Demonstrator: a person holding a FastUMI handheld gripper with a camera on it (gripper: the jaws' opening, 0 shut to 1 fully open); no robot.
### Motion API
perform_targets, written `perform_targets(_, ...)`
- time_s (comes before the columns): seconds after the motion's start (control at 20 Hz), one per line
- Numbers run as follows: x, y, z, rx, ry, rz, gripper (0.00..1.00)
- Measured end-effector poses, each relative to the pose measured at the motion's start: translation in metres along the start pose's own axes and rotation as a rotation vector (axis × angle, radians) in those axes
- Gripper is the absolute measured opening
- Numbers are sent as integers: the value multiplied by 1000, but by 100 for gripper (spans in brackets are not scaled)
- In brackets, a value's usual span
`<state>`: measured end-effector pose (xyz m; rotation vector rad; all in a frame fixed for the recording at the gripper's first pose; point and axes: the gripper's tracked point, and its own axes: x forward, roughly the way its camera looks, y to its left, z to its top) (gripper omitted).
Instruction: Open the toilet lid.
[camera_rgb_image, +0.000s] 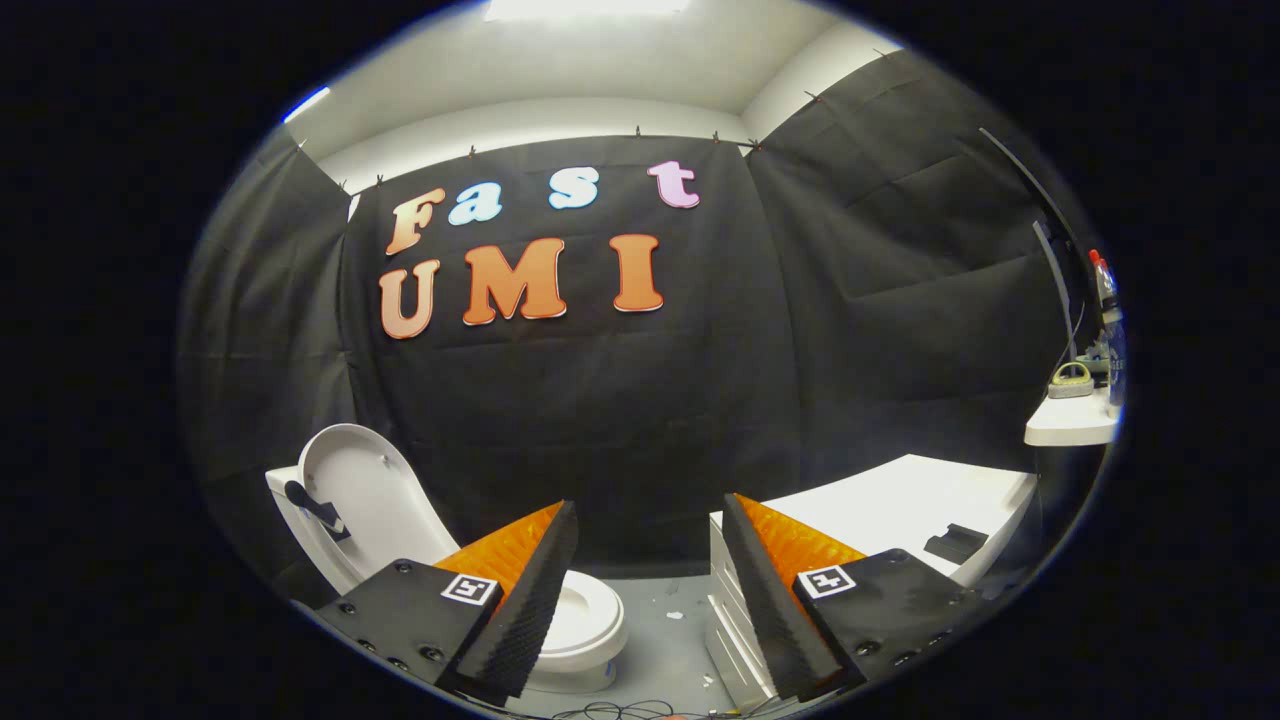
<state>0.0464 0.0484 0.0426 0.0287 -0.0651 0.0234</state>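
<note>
Toilet lid stands upright, leaning back toward the tank, so the seat lies exposed beyond the left finger; task looks done; gripper jaws spread wide, holding nothing, well apart from the lid; white counter beyond the right finger.

Tongs held open, nothing gripped

The tongs are seen with the two fingers spread wide apart, a broad gap left between the tips. Nothing is pressed or touched by either finger; both are raised clear and pointed forward.
</note>
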Motion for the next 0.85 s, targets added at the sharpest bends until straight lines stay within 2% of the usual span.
perform_targets(0.25,3,-12,-28,15,35,-11,97)
perform_targets(0.85,9,-9,-39,-69,48,-3,98)
